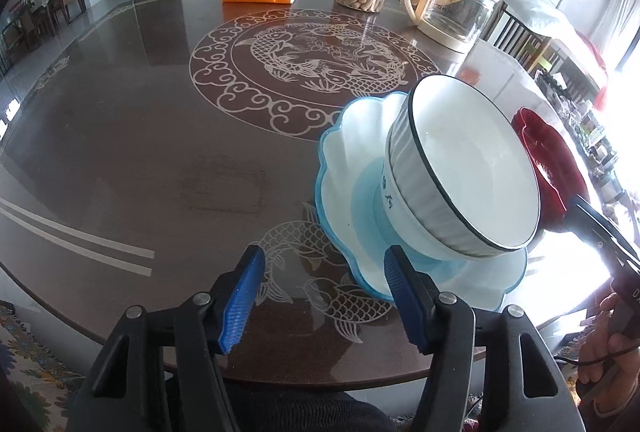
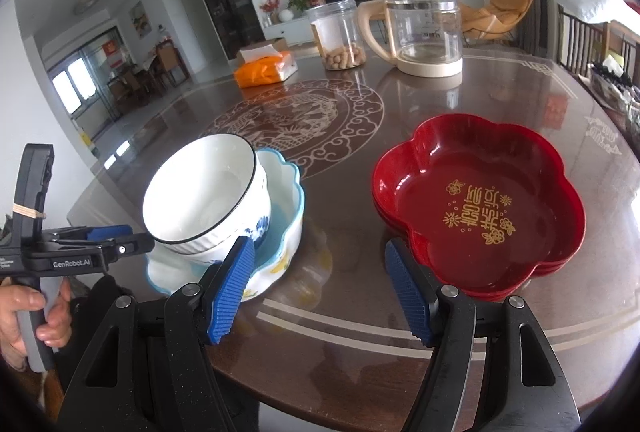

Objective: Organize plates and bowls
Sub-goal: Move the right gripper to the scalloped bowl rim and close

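- On the round brown bench (image 2: 352, 312) a white bowl with a dark rim (image 2: 204, 191) sits nested in a second white bowl (image 2: 218, 252), and both rest inside a blue-edged scalloped dish (image 2: 286, 199) near the front edge.
- The top bowl looks empty, though glare on its white inside makes that hard to swear to.
- Just to the right, apart from that stack, lies a pile of red flower-shaped plates (image 2: 478, 199), the top one bare save for gold lettering.
- The left gripper (image 1: 324, 298) hovers beside the scalloped dish, fingers apart with nothing between them.
- The right gripper (image 2: 320, 288) hangs between stack and red plates, fingers spread and empty.
- Farther back, a clear jar (image 2: 340, 35) holds a shallow layer of tan nuts, and a glass kettle (image 2: 424, 27) stands empty beside it.
- An orange tissue pack (image 2: 266, 67) lies left of the jar.
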A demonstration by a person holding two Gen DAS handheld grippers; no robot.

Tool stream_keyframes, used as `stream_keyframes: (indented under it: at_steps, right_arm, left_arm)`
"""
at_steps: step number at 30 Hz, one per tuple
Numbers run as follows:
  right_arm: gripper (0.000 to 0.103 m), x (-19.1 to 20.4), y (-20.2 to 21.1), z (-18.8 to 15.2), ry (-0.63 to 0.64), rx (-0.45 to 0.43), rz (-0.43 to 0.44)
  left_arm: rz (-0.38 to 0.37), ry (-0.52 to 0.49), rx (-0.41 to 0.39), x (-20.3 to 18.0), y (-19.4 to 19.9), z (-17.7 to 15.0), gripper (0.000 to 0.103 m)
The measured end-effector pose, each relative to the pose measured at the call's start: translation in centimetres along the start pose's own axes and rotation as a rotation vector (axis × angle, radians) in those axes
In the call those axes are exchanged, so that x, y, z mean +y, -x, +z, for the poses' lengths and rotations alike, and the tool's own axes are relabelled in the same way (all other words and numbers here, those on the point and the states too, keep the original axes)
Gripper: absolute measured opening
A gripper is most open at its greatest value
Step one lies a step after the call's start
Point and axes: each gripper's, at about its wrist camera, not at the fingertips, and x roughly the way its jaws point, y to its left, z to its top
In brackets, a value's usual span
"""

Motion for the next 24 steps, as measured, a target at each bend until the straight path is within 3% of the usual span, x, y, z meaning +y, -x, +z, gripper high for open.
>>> stream_keyframes:
  at_steps: [2,8,9,13,15,24]
  right_arm:
    - [0.071,0.3,-0.6,0.3,0.012,0.008,0.006]
    - [0.047,0.7,-4.3,0.6,0.032,0.098,0.036]
    - [0.039,0.6,-5.0,0.6,0.028,0.116,0.040]
    - [0.028,1.1,-6.6,0.7,0.037,0.139,0.056]
    - [0.027,1.2,-7.1,0.9,0.033,0.149,0.058]
    - [0.023,1.1,-8.6,0.8,0.006,0.168,0.075]
  left_arm:
    - [-0.008,0.006,0.006,0.0,-0.6,0.1,0.057]
    - [-0.039,0.016,0.029,0.0,-2.0,0.4,0.040]
    - [-0.052,0.028,0.030,0.1,-2.1,0.5,0.037]
    - [-0.097,0.060,0.040,0.4,-2.7,0.8,0.027]
    - [-0.109,0.061,0.045,0.3,-3.0,1.0,0.019]
    - [-0.124,0.105,0.052,0.5,-3.8,1.2,0.017]
